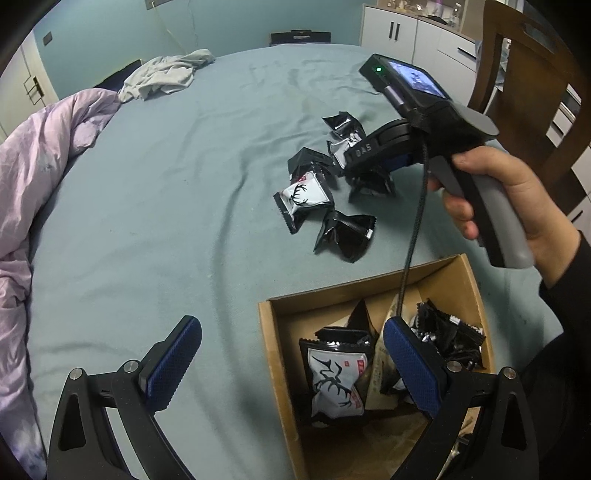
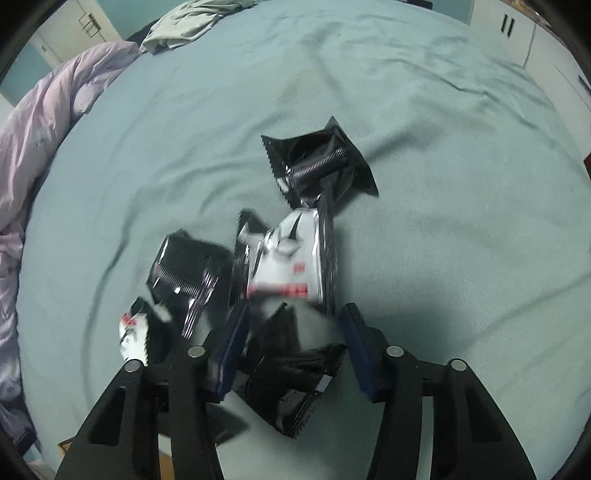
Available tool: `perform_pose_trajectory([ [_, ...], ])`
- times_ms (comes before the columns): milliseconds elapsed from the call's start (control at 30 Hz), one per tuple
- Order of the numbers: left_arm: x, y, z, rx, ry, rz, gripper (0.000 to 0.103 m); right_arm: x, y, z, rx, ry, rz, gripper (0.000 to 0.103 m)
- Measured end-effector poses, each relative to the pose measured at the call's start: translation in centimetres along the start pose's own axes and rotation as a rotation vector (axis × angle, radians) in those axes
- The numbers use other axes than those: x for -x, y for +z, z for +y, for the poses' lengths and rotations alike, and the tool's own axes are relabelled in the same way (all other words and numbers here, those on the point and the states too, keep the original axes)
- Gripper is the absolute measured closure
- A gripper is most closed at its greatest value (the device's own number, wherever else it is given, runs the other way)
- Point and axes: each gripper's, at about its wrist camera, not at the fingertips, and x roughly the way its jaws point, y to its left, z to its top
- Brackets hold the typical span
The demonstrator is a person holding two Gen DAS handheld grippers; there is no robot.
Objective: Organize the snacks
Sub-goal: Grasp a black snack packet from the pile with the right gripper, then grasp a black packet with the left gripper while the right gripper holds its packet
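A cardboard box (image 1: 269, 332) at the lower right of the left wrist view holds several black and white snack packets (image 1: 336, 376). My left gripper (image 1: 291, 328) hangs open over the box's left wall, with nothing between its fingers. Beyond the box, loose packets (image 1: 306, 195) lie on the bed. In the right wrist view my right gripper (image 2: 295, 325) points down into this pile. A black packet (image 2: 291, 384) lies between its blue pads and touches both. A white antler-print packet (image 2: 284, 258) lies just ahead of the fingertips.
A pale green sheet (image 1: 166, 184) covers the bed. A lilac duvet (image 1: 33, 177) is bunched at the left and a grey garment (image 1: 166, 74) lies at the far edge. A hand (image 1: 491, 192) grips the right gripper's handle. A wooden chair (image 1: 517, 66) and white cabinets (image 1: 406, 33) stand at the right.
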Motion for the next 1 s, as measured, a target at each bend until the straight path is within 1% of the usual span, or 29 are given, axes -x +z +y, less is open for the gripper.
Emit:
perform_pose_trajectory([
  [33, 0.0, 0.0, 0.0, -0.002, 0.003, -0.004, 0.002, 0.1, -0.2, -0.2, -0.023, 0.03, 0.007, 0.054],
  [133, 0.0, 0.2, 0.2, -0.007, 0.005, -0.016, 0.002, 1.0, -0.4, -1.2, -0.07, 0.063, -0.008, 0.054],
  [200, 0.1, 0.4, 0.4, 0.002, -0.003, -0.023, 0.002, 1.1, -0.7, -1.2, -0.086, 0.097, 0.006, 0.044],
  [233, 0.2, 0.4, 0.5, 0.011, -0.002, -0.029, 0.002, 0.9, -0.9, -1.2, -0.084, 0.123, 0.033, 0.042],
  [267, 0.4, 0.4, 0.7, 0.02, 0.001, -0.034, 0.002, 0.9, -1.1, -1.2, -0.082, 0.127, 0.042, 0.041],
  [367, 0.6, 0.3, 1.1, 0.035, -0.004, -0.044, 0.002, 0.5, -1.3, -0.6, -0.056, 0.1, 0.051, 0.041],
  [400, 0.6, 0.3, 1.1, 0.037, -0.004, -0.044, 0.002, 0.4, -1.3, -0.4, -0.034, 0.077, 0.055, 0.041],
  [433, 0.6, 0.4, 1.1, 0.035, -0.003, -0.042, 0.002, 0.1, -1.4, 0.0, -0.005, 0.031, 0.051, 0.041],
  [467, 0.6, 0.4, 0.9, 0.029, -0.004, -0.039, 0.002, 0.2, -1.4, 0.2, 0.007, 0.006, 0.043, 0.045],
  [500, 0.6, 0.6, 0.7, 0.017, -0.009, -0.035, 0.002, 0.2, -1.4, 0.4, 0.019, -0.012, 0.034, 0.056],
  [533, 0.5, 0.8, 0.5, 0.007, -0.016, -0.031, 0.002, 0.4, -1.5, 0.4, 0.025, -0.022, 0.028, 0.057],
  [567, 0.5, 1.0, 0.4, -0.002, -0.021, -0.024, 0.002, 0.8, -1.5, 0.4, 0.025, -0.014, 0.02, 0.063],
  [633, 0.2, 1.8, -0.2, -0.026, -0.044, 0.002, 0.002, 1.9, -2.0, 0.3, 0.022, 0.005, -0.003, 0.067],
  [667, 0.0, 2.2, -0.4, -0.035, -0.06, 0.016, 0.002, 2.7, -2.5, 0.1, 0.016, 0.003, -0.023, 0.074],
  [700, -0.2, 2.6, -0.7, -0.043, -0.077, 0.032, 0.002, 3.6, -3.0, -0.4, 0.004, 0.006, -0.038, 0.076],
  [767, -1.1, 3.9, -1.6, -0.057, -0.116, 0.078, 0.002, 5.5, -4.1, -1.7, -0.047, 0.033, -0.069, 0.076],
  [833, -2.4, 5.2, -2.4, -0.056, -0.135, 0.112, 0.002, 7.6, -5.3, -2.9, -0.093, 0.058, -0.111, 0.076],
  [900, -3.8, 6.3, -2.8, -0.031, -0.127, 0.138, 0.002, 10.2, -7.1, -4.5, -0.133, 0.088, -0.158, 0.076],
  [967, -6.2, 7.5, -3.2, 0.017, -0.103, 0.2, 0.002, 12.3, -9.6, -5.7, -0.185, 0.144, -0.213, 0.076],
  [1000, -7.0, 7.7, -3.2, 0.026, -0.103, 0.219, 0.002, 13.2, -11.0, -6.4, -0.207, 0.167, -0.239, 0.076],
])
